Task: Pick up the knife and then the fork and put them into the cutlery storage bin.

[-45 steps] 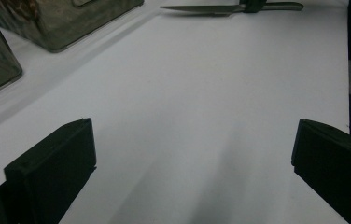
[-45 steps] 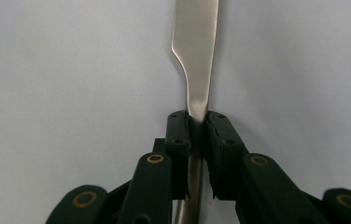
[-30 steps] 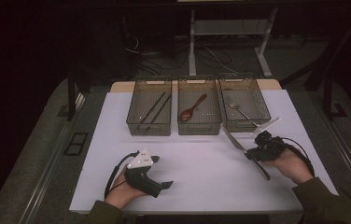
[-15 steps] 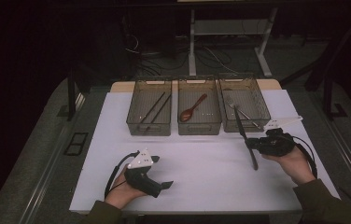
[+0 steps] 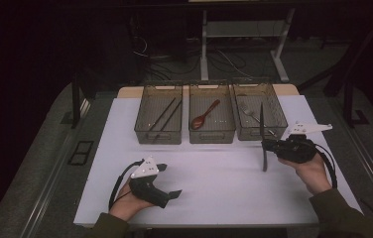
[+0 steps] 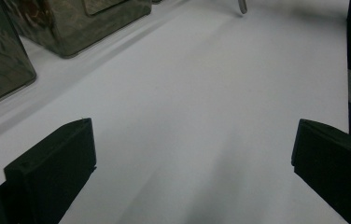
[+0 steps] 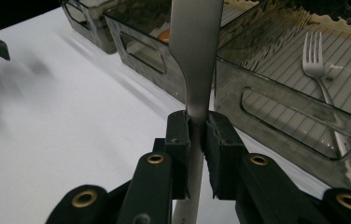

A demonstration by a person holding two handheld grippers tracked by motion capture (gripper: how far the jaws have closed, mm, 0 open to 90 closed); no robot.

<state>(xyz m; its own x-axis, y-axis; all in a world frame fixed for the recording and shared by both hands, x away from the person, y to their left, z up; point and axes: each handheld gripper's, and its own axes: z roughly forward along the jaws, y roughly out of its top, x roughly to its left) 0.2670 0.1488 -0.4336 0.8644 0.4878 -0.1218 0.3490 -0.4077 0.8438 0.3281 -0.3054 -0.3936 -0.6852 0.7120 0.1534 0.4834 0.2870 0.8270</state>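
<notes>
My right gripper (image 5: 265,145) (image 7: 197,140) is shut on a steel knife (image 5: 262,119) (image 7: 196,56), held above the table's right side. The knife runs front to back, and its far end reaches over the right bin (image 5: 274,130) (image 7: 285,102). A steel fork (image 5: 246,111) (image 7: 320,79) lies in that bin. The middle bin (image 5: 212,133) holds a wooden spoon (image 5: 204,116). Dark chopsticks (image 5: 165,115) lie in the left bin (image 5: 157,134). My left gripper (image 5: 172,186) (image 6: 192,163) rests open on the white table at the front left, nothing between its jaws.
The three smoky bins stand in a row at the back of the white tabletop (image 5: 214,183). Bare white surface lies between the grippers and the bins. The table's front edge is close behind both hands.
The right gripper has moved right and back, and the knife has swung from a slant to a front-to-back line toward the right bin. The left gripper has stayed put.
</notes>
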